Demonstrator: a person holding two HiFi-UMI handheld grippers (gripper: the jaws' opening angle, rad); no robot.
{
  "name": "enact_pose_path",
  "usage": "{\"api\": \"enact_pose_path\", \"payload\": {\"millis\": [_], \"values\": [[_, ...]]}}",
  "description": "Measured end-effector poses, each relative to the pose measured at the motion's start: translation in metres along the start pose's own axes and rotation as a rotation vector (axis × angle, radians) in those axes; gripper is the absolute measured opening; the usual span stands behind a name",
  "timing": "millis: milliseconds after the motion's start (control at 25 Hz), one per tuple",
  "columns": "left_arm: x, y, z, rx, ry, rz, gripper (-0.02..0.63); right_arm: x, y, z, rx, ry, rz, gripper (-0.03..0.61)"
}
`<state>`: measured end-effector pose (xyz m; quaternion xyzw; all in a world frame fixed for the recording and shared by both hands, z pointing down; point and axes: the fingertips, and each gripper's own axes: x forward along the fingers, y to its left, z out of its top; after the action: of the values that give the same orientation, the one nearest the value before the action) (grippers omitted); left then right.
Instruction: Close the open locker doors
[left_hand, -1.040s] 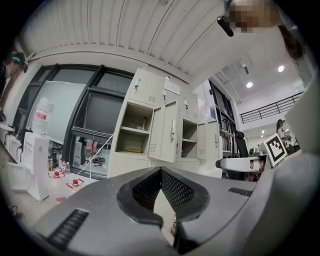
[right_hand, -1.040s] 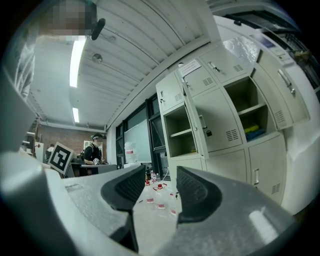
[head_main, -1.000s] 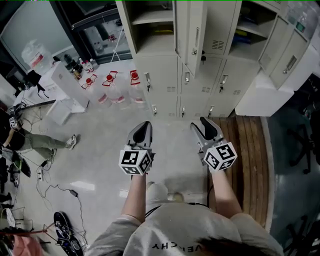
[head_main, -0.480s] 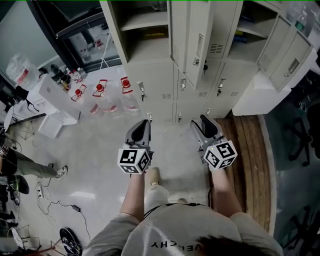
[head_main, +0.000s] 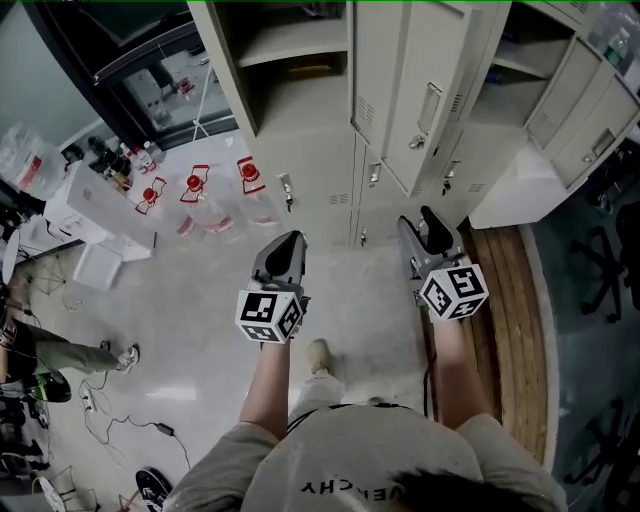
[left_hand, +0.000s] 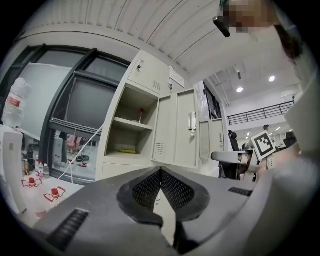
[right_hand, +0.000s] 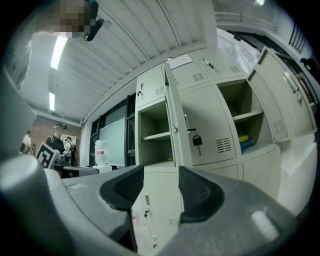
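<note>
A beige locker bank (head_main: 330, 150) fills the top of the head view. Its upper left compartment (head_main: 290, 60) stands open, with the door (head_main: 430, 90) swung out toward me. Another compartment (head_main: 520, 60) at the right is open too, its doors (head_main: 590, 110) hanging outward. My left gripper (head_main: 289, 242) points level at the lockers, shut and empty, the open compartment (left_hand: 127, 135) and door (left_hand: 175, 130) ahead of it. My right gripper (head_main: 428, 222) faces the door's edge (right_hand: 175, 115); its jaws have just been opening, with nothing between them. Both are short of the lockers.
Water bottles with red caps (head_main: 195, 190) stand on the floor at the left beside a white box (head_main: 100, 205). A wooden platform (head_main: 500, 300) lies at the right. A white cabinet (head_main: 510, 190) adjoins the lockers. Cables (head_main: 100, 400) trail at lower left.
Both grippers have moved forward toward the lockers, which now fill more of the view. The right gripper has shifted slightly right.
</note>
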<state>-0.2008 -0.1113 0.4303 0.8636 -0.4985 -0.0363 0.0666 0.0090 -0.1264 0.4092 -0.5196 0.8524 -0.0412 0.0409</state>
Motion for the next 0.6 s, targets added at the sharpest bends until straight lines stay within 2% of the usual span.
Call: {"api": "enact_pose_path", "payload": {"millis": [240,600], "values": [[0.016,0.035,0.003,-0.004,0.005,-0.01,-0.002,0.033,-0.024,0.016,-0.024,-0.03,-0.111,0.232],[0.038,0.069,0.003,-0.017,0.013,-0.051,-0.002,0.063,-0.036,0.019,-0.034,-0.035,-0.217,0.241]]}}
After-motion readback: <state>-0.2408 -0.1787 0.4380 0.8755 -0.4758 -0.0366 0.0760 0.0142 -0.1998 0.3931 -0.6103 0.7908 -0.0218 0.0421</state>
